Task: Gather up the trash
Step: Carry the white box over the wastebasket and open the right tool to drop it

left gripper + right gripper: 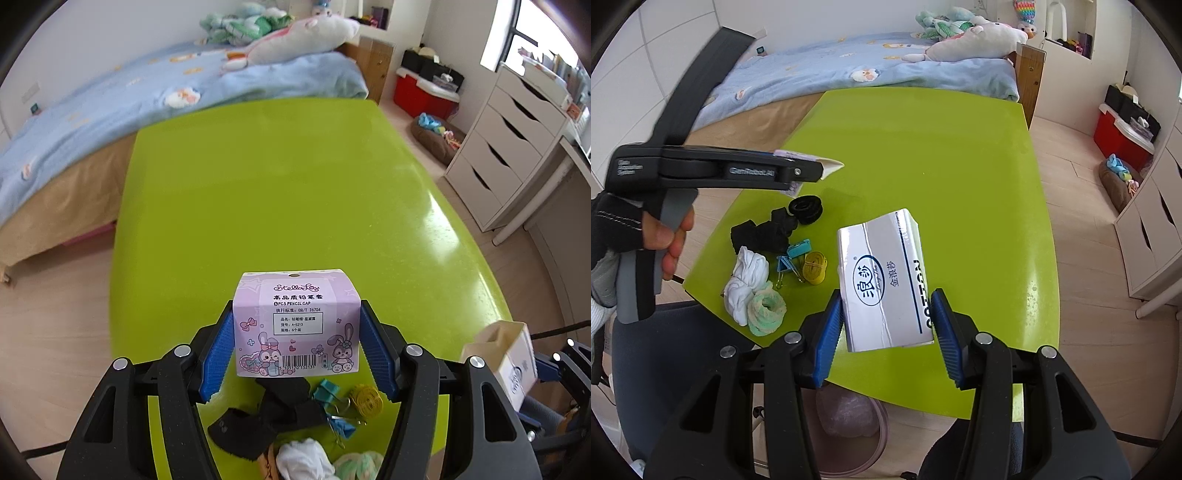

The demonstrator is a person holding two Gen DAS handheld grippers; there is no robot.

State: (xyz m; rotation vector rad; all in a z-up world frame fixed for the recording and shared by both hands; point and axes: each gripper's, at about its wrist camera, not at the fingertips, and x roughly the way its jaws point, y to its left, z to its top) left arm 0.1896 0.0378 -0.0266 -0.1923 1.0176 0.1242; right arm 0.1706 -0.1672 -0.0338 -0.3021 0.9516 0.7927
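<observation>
My left gripper (296, 310) is shut on a small purple pencil-cap box (297, 325), with both blue pads pressed on its sides. It is held above the near part of the lime green table (277, 184). In the right wrist view the left gripper (812, 168) hangs over the table's left side in a gloved hand, and a white corner of the purple box (831, 166) sticks out of it. My right gripper (886, 295) is shut on a white and silver carton printed COTTON (882, 280), tilted above the table's near edge. The carton (506, 354) also shows at the right of the left wrist view.
A pile lies on the table's near left: black foam pieces (764, 232), blue binder clips (794, 258), a yellow coil (814, 267), a white cloth (746, 280) and a pastel scrunchie (766, 308). A lined bin (849, 424) stands under the table edge. A bed (868, 74) is beyond and drawers (506, 140) at the right.
</observation>
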